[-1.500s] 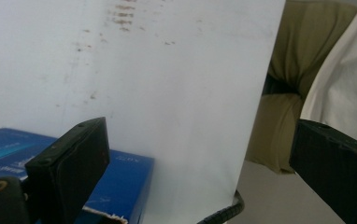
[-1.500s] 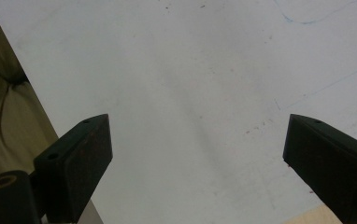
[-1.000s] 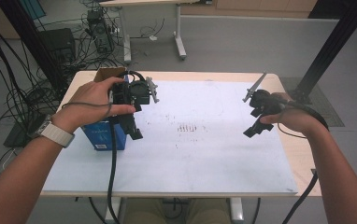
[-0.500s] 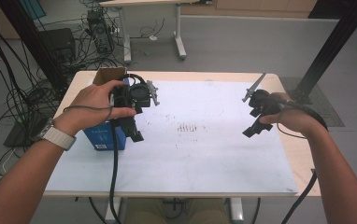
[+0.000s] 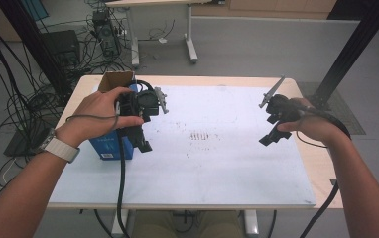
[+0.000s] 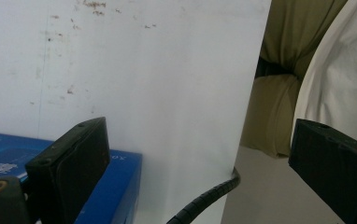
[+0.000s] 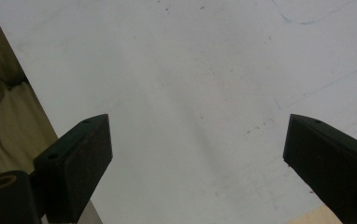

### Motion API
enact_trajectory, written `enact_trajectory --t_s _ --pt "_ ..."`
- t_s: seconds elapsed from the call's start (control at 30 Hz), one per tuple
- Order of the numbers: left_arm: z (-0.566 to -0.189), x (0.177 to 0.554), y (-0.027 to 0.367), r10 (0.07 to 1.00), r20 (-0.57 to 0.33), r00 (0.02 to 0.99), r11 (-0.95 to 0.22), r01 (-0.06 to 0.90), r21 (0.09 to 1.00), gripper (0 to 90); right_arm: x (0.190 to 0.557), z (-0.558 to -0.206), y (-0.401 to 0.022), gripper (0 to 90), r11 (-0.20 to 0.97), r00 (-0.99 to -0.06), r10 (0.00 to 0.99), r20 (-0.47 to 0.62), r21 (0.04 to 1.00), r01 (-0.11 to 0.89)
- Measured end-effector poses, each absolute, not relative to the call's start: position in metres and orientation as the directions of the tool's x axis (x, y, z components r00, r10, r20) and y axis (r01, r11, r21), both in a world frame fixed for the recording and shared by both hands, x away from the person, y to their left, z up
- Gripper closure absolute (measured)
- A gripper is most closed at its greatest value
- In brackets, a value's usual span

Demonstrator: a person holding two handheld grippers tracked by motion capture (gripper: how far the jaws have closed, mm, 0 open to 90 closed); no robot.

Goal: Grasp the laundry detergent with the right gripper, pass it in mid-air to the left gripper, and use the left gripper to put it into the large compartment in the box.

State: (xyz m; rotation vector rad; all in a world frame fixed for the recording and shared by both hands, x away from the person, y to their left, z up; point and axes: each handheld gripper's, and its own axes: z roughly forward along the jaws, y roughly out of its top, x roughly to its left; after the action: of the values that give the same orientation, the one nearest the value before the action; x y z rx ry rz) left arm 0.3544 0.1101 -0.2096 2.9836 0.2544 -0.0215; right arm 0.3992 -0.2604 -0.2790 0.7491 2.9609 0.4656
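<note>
My left gripper (image 5: 137, 130) hangs over the blue box (image 5: 109, 145) at the worktop's (image 5: 202, 168) left edge, jaws wide and empty; it has barely shifted. My right gripper (image 5: 276, 125) stays raised near the right edge, jaws wide too.

jaws wide apart, nothing between | blue box (image 6: 116, 186) under left jaw | white sheet (image 6: 144, 70) beyond
</note>
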Motion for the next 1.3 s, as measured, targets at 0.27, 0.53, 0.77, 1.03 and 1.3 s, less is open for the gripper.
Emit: enact_trajectory --t_s 0.27,0.53,0.77,1.03,1.3 --pt "-0.2099 0.3548 0.1101 0.168 -0.027 0.985 -0.975 0.17 0.145 5.8 0.3989 -0.2813 -0.2591 8.0 0.839 -0.883 0.469 0.028 0.299 0.455" --pt "-0.2104 0.3549 0.111 0.168 -0.027 0.985 -0.974 0.171 0.149 5.9 0.3988 -0.2806 -0.2591 8.0 0.839 -0.883 0.469 0.026 0.297 0.455" --pt "-0.212 0.3555 0.1114 0.169 -0.032 0.985 -0.974 0.172 0.15 5.9 0.3989 -0.2815 -0.2582 8.0 0.839 -0.883 0.469 0.027 0.298 0.455" --pt "-0.2148 0.3572 0.1122 0.17 -0.036 0.985 -0.975 0.174 0.141 5.9 0.3989 -0.2822 -0.2582 8.0 0.841 -0.885 0.465 0.026 0.298 0.451" --pt "-0.2144 0.3561 0.1141 0.176 -0.033 0.984 -0.973 0.179 0.148 6.0 0.3986 -0.2823 -0.2568 8.0 0.841 -0.885 0.465 0.026 0.298 0.451"
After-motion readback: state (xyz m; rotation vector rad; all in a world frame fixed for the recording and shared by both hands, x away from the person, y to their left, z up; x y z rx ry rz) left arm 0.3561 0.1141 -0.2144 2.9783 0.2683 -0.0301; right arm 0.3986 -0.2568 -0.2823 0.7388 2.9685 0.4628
